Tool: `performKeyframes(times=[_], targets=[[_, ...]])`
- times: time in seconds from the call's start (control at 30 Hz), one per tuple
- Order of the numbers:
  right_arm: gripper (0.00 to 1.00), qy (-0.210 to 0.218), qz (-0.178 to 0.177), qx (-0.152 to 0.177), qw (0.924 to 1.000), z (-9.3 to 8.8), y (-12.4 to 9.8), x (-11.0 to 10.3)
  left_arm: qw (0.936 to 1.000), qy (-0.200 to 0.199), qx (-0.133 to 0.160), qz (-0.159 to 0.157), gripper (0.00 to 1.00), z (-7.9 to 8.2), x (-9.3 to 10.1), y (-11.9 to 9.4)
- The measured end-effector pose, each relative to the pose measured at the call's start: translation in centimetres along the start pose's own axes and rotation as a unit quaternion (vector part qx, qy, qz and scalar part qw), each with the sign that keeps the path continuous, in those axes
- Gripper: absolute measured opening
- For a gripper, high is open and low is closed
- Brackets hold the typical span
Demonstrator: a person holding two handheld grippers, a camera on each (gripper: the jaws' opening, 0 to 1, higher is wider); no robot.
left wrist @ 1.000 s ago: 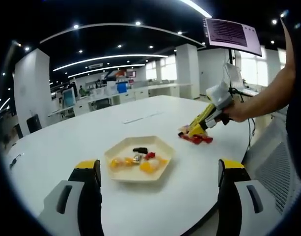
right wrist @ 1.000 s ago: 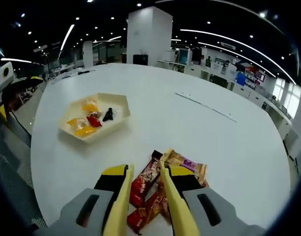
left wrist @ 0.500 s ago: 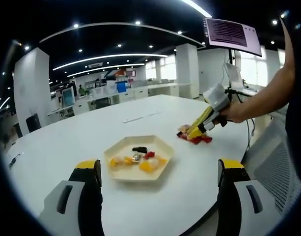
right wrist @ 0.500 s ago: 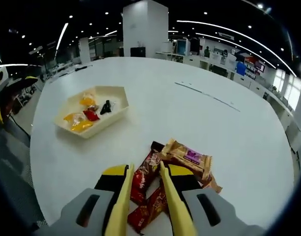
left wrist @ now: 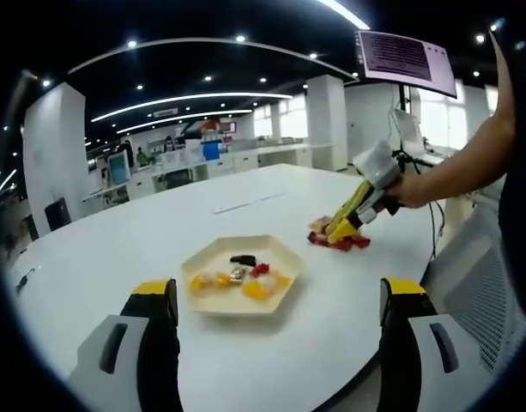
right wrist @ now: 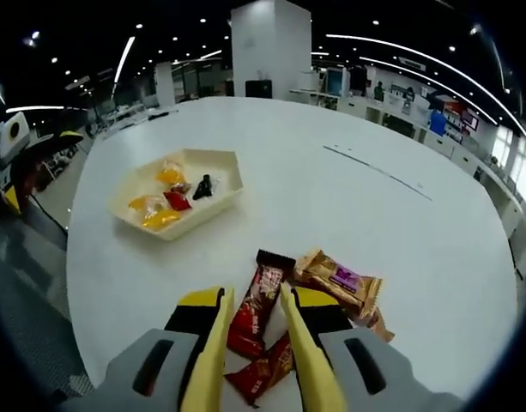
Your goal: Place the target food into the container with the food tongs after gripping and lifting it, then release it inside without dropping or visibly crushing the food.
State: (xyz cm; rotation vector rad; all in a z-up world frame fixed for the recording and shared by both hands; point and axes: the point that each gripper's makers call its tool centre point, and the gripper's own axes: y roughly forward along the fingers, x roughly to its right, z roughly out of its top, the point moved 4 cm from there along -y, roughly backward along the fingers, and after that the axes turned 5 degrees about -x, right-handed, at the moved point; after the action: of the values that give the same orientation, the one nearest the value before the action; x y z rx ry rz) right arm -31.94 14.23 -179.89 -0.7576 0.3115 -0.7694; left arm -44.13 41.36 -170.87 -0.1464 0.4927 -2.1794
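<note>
A cream hexagonal tray (left wrist: 245, 307) holds yellow, red and black wrapped sweets. My left gripper (left wrist: 280, 288) hangs wide open in front of it, nothing between its jaws. To the tray's right lies a small pile of snack packets (left wrist: 338, 243), with my right gripper (left wrist: 335, 230) tipped down onto it. In the right gripper view my right gripper (right wrist: 256, 300) is shut on a red snack bar (right wrist: 261, 296) with a black end. A gold packet (right wrist: 340, 279) lies just to its right and another red packet (right wrist: 264, 373) beneath the jaws. The tray (right wrist: 164, 232) is ahead on the left.
The round white table (right wrist: 374, 197) curves away close behind the packets. A person's arm (left wrist: 460, 167) reaches in from the right. A monitor (left wrist: 406, 60) hangs above it. A dark cable end (left wrist: 22, 281) lies at the table's far left. Office desks stand in the background.
My right gripper has drawn back a little with the red bar between its jaws, and the gold packet now lies apart from the bar. The left gripper has not moved.
</note>
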Motion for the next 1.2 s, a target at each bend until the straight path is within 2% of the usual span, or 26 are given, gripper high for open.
performKeyframes(times=[0.23,0.4,0.47,0.53,0.63,0.9,1.0,1.2], targets=[[0.29,-0.02,-0.015,-0.022,0.9995,-0.8,0.2,0.4,1.0,-0.002,0.001,0.001,0.93,0.0,0.0,-0.1],[0.28,-0.037,0.005,-0.027,0.9989,-1.3,-0.3,0.9,1.0,-0.004,0.002,0.002,0.93,0.0,-0.1,-0.1],[0.27,-0.075,0.031,-0.034,0.9961,-1.4,-0.3,0.6,1.0,-0.004,0.001,0.001,0.93,0.0,-0.1,-0.1],[0.27,-0.102,0.038,-0.042,0.9931,-1.4,-0.4,0.8,1.0,-0.004,0.0,0.0,0.93,0.0,0.0,-0.1],[0.27,-0.097,0.048,-0.052,0.9927,-1.5,-0.6,1.2,1.0,-0.004,-0.001,0.0,0.93,0.0,0.0,0.0],[0.28,-0.078,0.065,-0.052,0.9935,-1.4,0.0,1.1,1.0,-0.005,-0.001,0.0,0.93,0.0,0.0,0.0],[0.27,-0.101,0.062,-0.049,0.9917,-1.2,0.1,0.9,1.0,-0.005,-0.002,0.0,0.93,0.0,0.0,0.0],[0.24,-0.095,0.068,-0.055,0.9917,-1.2,0.2,1.2,1.0,-0.006,-0.003,0.0,0.92,-0.1,-0.1,0.0]])
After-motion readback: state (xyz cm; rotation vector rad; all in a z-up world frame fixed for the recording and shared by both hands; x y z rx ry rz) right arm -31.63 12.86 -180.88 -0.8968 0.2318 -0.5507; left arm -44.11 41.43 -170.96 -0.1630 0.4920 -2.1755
